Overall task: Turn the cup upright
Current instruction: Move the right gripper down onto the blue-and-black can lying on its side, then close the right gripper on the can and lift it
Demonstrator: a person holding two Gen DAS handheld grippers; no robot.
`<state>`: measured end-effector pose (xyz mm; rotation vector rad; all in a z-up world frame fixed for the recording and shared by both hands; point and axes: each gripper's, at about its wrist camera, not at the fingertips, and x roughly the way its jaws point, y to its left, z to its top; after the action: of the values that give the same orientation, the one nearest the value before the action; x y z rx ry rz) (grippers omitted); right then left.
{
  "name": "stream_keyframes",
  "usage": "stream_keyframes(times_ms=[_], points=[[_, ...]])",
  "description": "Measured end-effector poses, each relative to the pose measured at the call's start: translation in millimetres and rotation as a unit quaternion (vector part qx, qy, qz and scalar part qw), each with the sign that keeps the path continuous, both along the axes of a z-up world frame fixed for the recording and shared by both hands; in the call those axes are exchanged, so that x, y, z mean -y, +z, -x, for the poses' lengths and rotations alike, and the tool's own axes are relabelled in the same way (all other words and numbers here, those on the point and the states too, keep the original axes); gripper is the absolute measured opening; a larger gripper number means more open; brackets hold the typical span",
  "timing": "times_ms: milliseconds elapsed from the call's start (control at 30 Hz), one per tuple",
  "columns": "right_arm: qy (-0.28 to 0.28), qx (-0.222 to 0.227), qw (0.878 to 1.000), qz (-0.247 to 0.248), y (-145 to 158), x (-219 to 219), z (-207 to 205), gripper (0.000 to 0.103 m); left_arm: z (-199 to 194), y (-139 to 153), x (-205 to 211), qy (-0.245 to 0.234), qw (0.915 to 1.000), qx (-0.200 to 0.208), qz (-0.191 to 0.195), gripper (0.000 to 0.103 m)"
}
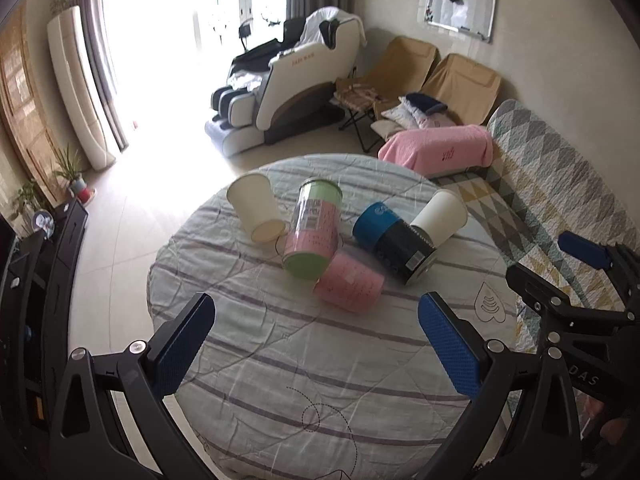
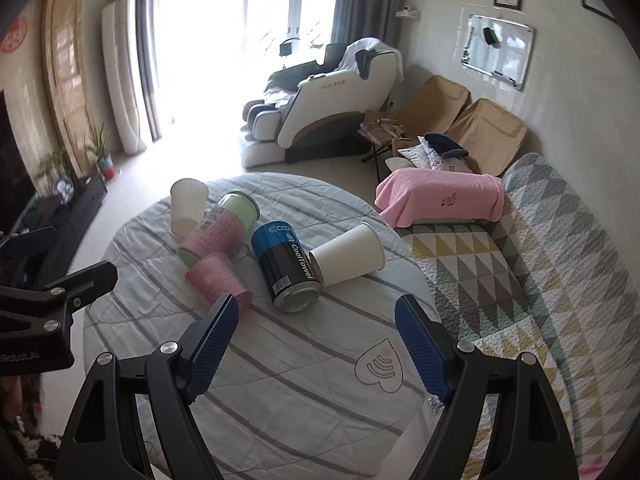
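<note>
Several cups and cans lie on their sides on a round table covered with a striped cloth [image 1: 280, 344]. A white paper cup [image 1: 255, 208] lies at the left, next to a pink and green can [image 1: 314, 230]. A pink cup [image 1: 349, 283] lies nearest me. A blue and black can [image 1: 394, 242] touches another white paper cup [image 1: 440, 216]. The same things show in the right wrist view: white cup [image 2: 187, 205], pink and green can [image 2: 220, 228], pink cup [image 2: 218, 278], blue can [image 2: 286, 266], white cup [image 2: 348, 254]. My left gripper [image 1: 316, 348] and right gripper [image 2: 316, 348] are open and empty, short of the pile.
A quilted sofa [image 2: 540, 280] with a pink towel [image 2: 440, 196] borders the table's right side. A massage chair [image 1: 288, 80] and folding chairs [image 1: 404, 72] stand behind. A dark TV cabinet [image 1: 60, 240] lies left. The other gripper shows at each view's edge [image 1: 580, 280].
</note>
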<state>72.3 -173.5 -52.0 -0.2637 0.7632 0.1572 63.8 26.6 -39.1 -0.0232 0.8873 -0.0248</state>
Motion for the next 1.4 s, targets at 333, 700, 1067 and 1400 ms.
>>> stream_keyframes(times_ms=[333, 700, 1067, 1400], points=[[0.091, -0.102, 0.991, 0.006, -32, -21, -70, 0.082, -26, -28, -11, 0.04, 0.9957, -0.084, 0.006, 0.103], [0.144, -0.217, 0.963, -0.073, -76, -33, -152, 0.081, -32, -55, -41, 0.11, 0.9869, -0.118, -0.002, 0.103], [0.143, -0.259, 0.955, -0.025, -115, -42, -182, 0.077, -35, -71, -49, 0.124, 0.9832, -0.134, 0.004, 0.103], [0.15, -0.255, 0.954, 0.042, -138, -59, -193, 0.071, -36, -79, -49, 0.127, 0.9811, -0.145, 0.012, 0.103]])
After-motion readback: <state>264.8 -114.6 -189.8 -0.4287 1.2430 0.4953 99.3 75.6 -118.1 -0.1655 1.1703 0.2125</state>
